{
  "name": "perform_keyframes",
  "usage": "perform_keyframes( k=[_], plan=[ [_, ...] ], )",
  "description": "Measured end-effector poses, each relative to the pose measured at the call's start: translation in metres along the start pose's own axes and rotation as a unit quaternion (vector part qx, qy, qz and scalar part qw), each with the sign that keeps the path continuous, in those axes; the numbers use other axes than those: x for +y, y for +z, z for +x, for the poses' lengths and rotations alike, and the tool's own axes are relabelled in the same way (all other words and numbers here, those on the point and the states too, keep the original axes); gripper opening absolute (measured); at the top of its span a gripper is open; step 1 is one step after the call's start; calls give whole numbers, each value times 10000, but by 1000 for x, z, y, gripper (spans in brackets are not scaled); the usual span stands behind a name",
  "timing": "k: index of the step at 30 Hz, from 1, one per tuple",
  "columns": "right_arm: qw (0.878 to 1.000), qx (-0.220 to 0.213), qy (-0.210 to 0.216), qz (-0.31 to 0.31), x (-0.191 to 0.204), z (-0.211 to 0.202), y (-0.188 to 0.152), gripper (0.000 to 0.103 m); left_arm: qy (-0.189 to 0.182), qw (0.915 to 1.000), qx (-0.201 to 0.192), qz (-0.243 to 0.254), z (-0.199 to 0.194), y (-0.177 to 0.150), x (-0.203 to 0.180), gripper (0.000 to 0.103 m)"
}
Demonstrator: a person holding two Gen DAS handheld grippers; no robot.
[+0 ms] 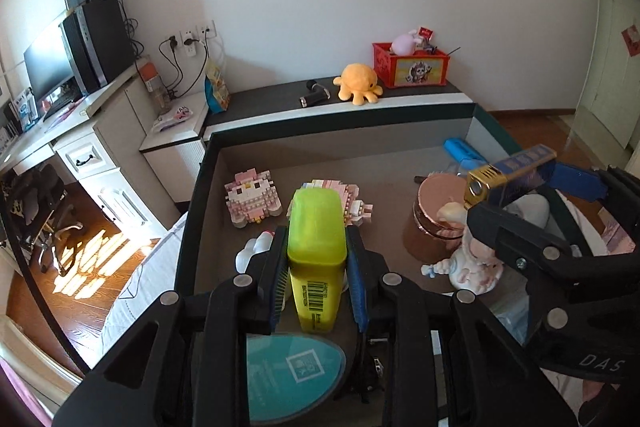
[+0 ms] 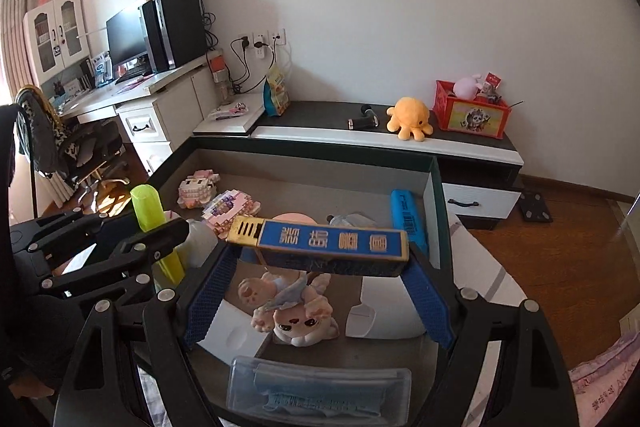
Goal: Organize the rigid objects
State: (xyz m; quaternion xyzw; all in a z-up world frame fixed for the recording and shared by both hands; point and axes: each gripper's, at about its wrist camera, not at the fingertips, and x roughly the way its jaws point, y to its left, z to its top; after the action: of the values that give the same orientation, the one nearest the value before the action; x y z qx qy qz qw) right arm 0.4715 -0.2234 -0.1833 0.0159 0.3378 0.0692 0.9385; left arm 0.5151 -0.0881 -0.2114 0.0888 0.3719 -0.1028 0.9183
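Note:
My left gripper is shut on a yellow-green highlighter, held upright above a dark open box. My right gripper is shut on a long blue and gold box, held crosswise by its ends over the same box. The right gripper with the blue and gold box also shows at the right of the left wrist view. The left gripper with the highlighter also shows at the left of the right wrist view.
Inside the box lie two pink block figures, a round copper tin, a ceramic cat figurine, a blue bar, a teal oval case and a clear plastic case. An orange plush octopus and red crate sit on the cabinet behind.

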Motion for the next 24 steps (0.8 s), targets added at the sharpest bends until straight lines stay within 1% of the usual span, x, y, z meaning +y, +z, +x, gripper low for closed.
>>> perform_keyframes(
  k=[3, 5, 7, 9, 11, 12, 13, 14, 15, 17, 19, 21, 24],
  plan=[
    [9999, 120, -41, -32, 1, 9, 2, 84, -15, 10000, 10, -17, 7, -4, -1, 28],
    [9998, 207, 6, 2, -1, 16, 2, 85, 48, 10000, 34, -27, 9, -6, 1, 31],
    [9998, 199, 19, 88, -5, 19, 2, 89, 106, 9999, 47, -111, 8, -7, 4, 42],
    [9998, 185, 18, 117, -7, 18, 1, 91, 225, 9995, -13, -215, 7, -8, 8, 66],
    [9997, 172, -5, 149, -11, 17, 1, 95, 111, 9995, -57, -281, 4, -10, 12, 69],
    [9997, 158, -48, 162, -13, 17, 2, 102, 77, 9995, -43, -290, 2, -11, 13, 73],
    [9997, 122, -99, 182, -15, 14, 2, 103, 39, 9996, -44, -275, 0, -11, 12, 77],
    [9997, 99, -54, 216, -16, 11, 1, 103, 25, 9997, -76, -233, -3, -12, 10, 92],
    [9996, 98, 2, 249, -16, 9, 1, 103, 64, 9997, -162, -156, -8, -13, 7, 103],
    [9997, 67, 24, 230, -14, 3, 2, 103, 161, 9990, -409, 47, -20, -14, 0, 103],
    [9999, 1, 29, 124, -8, -6, 1, 103, 200, 9981, -545, 206, -30, -15, -5, 103],
    [10000, -49, 9, 85, -4, -16, -1, 103, 232, 9974, -645, 237, -39, -17, -7, 103],
    [9998, -161, -37, 84, -3, -32, -3, 103, 254, 9974, -648, 162, -49, -21, -4, 103]
  ],
)
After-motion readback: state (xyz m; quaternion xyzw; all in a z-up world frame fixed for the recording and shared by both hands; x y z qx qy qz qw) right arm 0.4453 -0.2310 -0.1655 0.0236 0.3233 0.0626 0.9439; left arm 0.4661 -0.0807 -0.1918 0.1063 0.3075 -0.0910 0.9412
